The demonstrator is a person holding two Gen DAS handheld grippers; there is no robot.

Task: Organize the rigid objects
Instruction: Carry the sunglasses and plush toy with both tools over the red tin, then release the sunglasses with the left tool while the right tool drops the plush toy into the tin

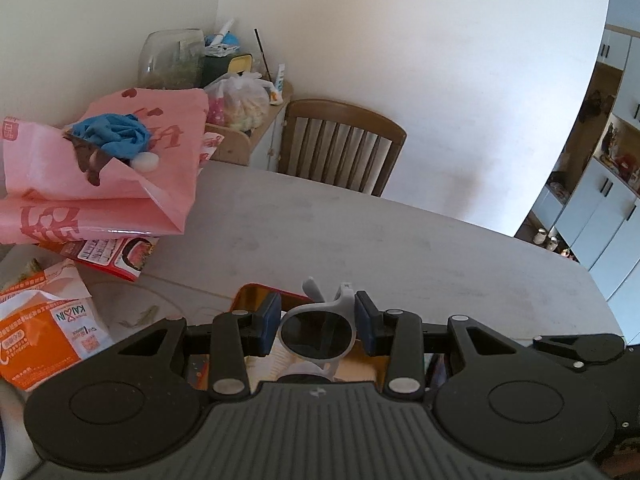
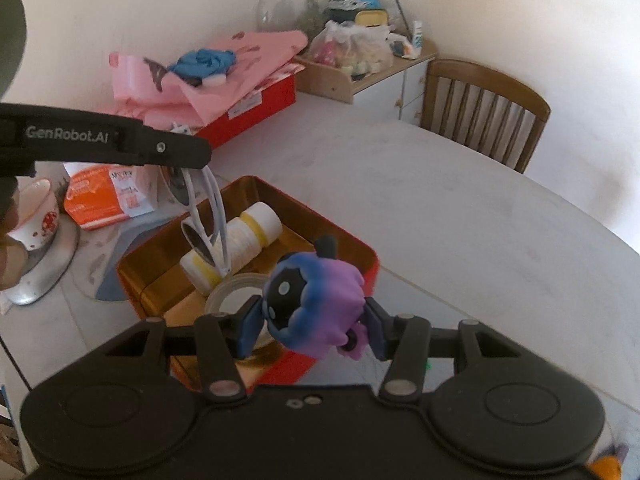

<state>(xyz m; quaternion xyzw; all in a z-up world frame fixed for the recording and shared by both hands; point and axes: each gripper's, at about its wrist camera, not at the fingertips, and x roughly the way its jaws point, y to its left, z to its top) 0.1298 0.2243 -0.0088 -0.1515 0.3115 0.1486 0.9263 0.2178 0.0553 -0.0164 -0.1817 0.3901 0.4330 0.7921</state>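
My left claw (image 1: 316, 322) clamps white sunglasses (image 1: 318, 330), temples hanging toward six o'clock over the red tin (image 2: 362, 246). My right claw (image 2: 308, 330) clamps a purple-blue toy (image 2: 320, 304) at the tin's four o'clock rim.

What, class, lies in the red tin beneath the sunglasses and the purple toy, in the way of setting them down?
No lid covers the red tin. Inside lie a white bottle and a tape roll, under the sunglasses and beside the purple toy; bare floor remains.
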